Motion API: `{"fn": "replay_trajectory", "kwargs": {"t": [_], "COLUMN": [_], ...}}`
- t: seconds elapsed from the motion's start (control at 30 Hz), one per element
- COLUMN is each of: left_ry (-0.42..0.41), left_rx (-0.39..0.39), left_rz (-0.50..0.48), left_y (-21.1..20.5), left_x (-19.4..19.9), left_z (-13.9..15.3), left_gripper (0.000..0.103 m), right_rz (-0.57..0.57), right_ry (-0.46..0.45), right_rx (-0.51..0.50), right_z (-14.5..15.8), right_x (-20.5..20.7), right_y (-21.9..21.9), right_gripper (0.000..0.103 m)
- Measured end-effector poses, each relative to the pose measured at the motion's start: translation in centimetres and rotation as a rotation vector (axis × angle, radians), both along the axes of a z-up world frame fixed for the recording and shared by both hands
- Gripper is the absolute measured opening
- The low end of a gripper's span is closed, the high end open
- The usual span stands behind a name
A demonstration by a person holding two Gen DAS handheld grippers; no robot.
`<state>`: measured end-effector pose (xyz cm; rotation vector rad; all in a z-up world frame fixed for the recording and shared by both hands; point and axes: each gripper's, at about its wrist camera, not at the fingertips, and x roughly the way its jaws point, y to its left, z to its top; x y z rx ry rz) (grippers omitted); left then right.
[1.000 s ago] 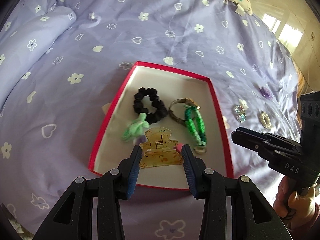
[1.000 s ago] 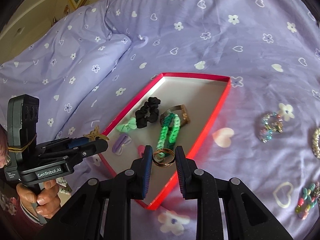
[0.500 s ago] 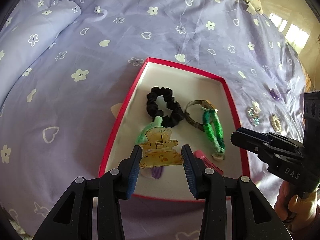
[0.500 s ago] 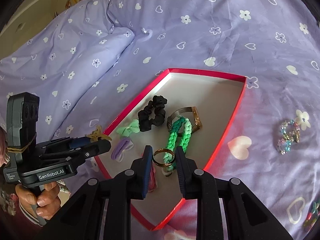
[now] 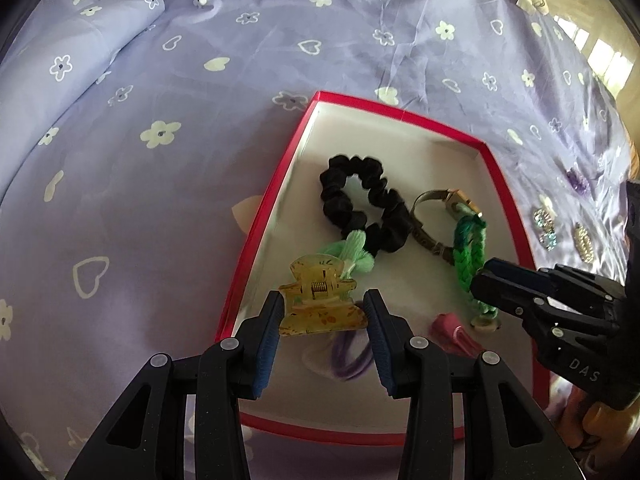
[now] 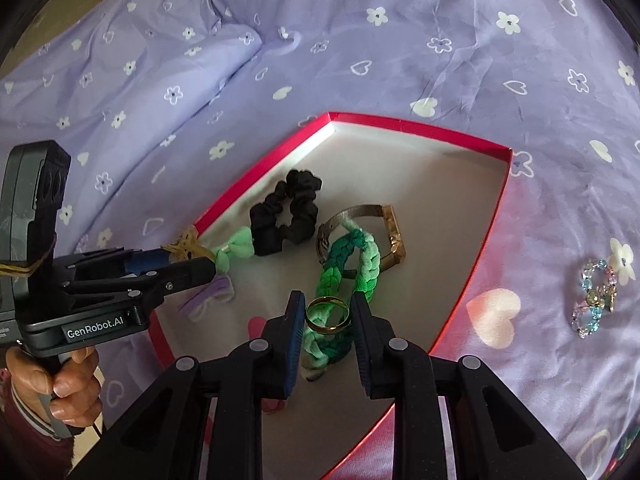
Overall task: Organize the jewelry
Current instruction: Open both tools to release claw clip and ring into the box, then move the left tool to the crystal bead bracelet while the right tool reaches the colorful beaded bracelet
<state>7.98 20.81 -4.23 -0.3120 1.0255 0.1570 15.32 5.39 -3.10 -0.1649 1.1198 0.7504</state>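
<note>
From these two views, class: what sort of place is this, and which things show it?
Probably a bedroom. The work lies on a bed: a lilac bedcover printed with hearts and flowers, a matching pillow at its head, and a red box of hair ties and jewelry resting on the cover.

A: Any readable text?
B: Two bits. The right gripper (image 5: 486, 280) body carried white "DAS" on its black side, seen from the left wrist view
A: And the other camera?
B: The left gripper (image 6: 200, 264) had a label reading "GenRobot.AI" on its black body. A smaller label sat at the far left edge, too tiny to read
A: Anything else?
B: Nope
</note>
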Motion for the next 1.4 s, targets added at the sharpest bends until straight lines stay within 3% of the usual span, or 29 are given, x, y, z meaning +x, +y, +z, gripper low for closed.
{"fn": "replay_trajectory", "kwargs": {"t": [0.53, 0.7, 1.03, 1.4], "left_ry": [0.004, -0.009, -0.055, -0.1], "left_rx": [-0.008, -0.006, -0.006, -0.035], "left_rz": [0.017, 0.024, 0.027, -0.038], "left_y": [-0.1, 0.0, -0.3, -3.9], "left_x": [-0.5, -1.1, -2.7, -4.0], "left_z": [-0.3, 0.4, 3.0, 5.5], "left_gripper": [0.043, 0.049, 0.055, 0.061], "right_rz": [0.004, -0.001, -0.031, -0.15], "right_ry": [-0.001, 0.0, -0.015, -0.046], "right_rx": [-0.004, 0.006, 0.032, 0.077], "right_z": [0.1, 0.4, 1.9, 5.3], "right_x": [-0.2, -0.5, -1.1, -2.7], "right_y": [0.0, -0.1, -1.3, -7.8], "right_gripper": [0.026, 0.041, 0.043, 0.06]}}
